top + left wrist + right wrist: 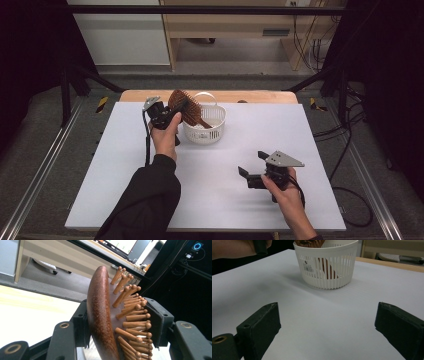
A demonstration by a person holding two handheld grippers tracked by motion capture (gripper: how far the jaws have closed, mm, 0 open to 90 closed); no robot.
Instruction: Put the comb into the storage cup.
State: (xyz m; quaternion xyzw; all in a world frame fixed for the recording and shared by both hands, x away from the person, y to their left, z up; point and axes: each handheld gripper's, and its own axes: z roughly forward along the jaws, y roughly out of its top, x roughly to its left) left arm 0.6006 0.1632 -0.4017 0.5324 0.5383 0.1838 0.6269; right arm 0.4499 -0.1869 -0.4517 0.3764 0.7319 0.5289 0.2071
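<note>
white basket (327, 267), small barcode sticker, print too small to read

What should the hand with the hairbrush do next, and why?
Probably open the left gripper a little to let go. Its jaws clamp the head of the wooden hairbrush, and the handle end already sits down inside the white basket, so the brush looks placed. The right gripper waits open.

High view: fixed overhead, looks forward and down on the whole table (215, 200), far off. Left gripper view: rides close behind its jaws, tilted up toward the room behind. Right gripper view: low over the tabletop, facing the basket (329, 267) at upper centre. High and right views share the basket.
</note>
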